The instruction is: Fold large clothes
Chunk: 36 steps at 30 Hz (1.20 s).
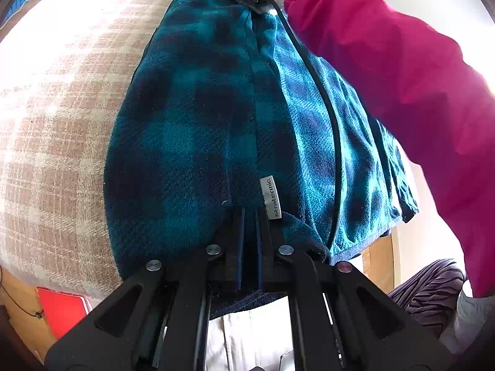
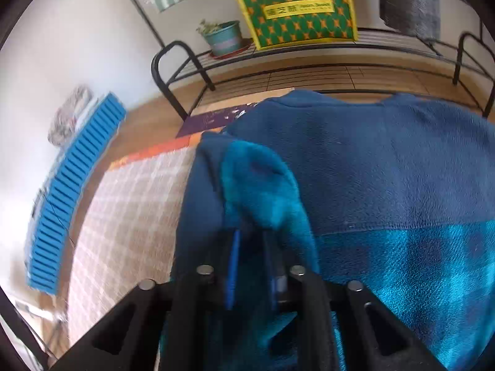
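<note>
Nearby, black cable [image 1: 321, 99] and pink sleeve [image 1: 402, 71] across teal fleece [image 1: 198, 117].

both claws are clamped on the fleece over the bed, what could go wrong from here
1. The black cable lies across the fleece and could get folded in or snag.
2. The right claw pinches only a small bunched bit of fleece, which might slip out.
3. The left claw grips at the hem by the label; uneven pulling could skew the fold.
</note>
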{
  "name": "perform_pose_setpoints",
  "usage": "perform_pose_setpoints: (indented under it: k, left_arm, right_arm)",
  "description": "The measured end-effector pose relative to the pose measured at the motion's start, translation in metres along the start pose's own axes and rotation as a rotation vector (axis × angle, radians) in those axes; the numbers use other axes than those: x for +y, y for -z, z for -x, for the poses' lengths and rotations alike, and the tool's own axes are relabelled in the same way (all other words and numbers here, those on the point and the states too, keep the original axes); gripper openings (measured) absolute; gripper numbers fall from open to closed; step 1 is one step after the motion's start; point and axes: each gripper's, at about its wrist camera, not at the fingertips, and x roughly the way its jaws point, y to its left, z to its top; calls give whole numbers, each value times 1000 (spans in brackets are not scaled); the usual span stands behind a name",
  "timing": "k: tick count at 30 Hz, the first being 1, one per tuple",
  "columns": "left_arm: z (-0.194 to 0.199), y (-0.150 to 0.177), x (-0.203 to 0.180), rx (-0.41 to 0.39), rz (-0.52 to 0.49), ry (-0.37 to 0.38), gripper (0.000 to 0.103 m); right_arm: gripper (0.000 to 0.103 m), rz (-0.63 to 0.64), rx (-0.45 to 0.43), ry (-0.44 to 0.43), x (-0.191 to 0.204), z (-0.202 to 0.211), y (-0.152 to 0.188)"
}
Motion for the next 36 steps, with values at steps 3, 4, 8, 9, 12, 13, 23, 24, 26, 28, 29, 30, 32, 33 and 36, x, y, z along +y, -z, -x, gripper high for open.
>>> perform_pose_setpoints:
  k: [3,4,8,9,12,13,23,24,26,28,29,30,32,33,36]
  left_arm:
    - [0,2,-1,-1,-8,-2,4]
    - [0,2,-1,-1,-9,-3,4]
    - [2,3,-2,-2,-10,-1,4]
    - [3,3,-2,-3,-13,-1,4]
    - [9,5,0,-1,-9,21,4]
    - [14,6,1,-4,-3,33,4]
    - [65,10,28,-138,67,27,4]
    - [63,9,27,-132,63,31,4]
    - [57,6,20,-116,55,59,4]
    - [51,5,9,-100,43,77,6]
    - [48,5,7,-90,44,80,10]
    - [46,6,5,-82,50,91,27]
    - [42,9,-1,-82,49,82,38]
    - [39,10,-5,-76,38,60,38]
    - [22,15,-18,-51,-26,-30,36]
  right_arm:
    - [12,-88,4,-87,-16,6,-3]
    - [18,-84,-3,-94,-15,12,-4]
    - [27,-85,-39,-134,-10,57,-1]
    - [27,-73,-45,-144,-8,73,0]
    - [28,-20,-85,-154,1,132,8]
    - [31,-15,-96,-164,2,154,12]
    - [42,100,-166,-141,-35,332,102]
    - [42,92,-167,-137,-42,341,114]
    - [42,70,-161,-151,-56,355,137]
    - [43,44,-149,-161,-68,362,160]
    - [43,32,-141,-171,-72,364,171]
    - [46,28,-128,-187,-75,363,181]
    - [50,54,-83,-192,-73,355,200]
    - [50,78,-59,-172,-68,348,208]
    - [50,135,-10,-157,-56,333,223]
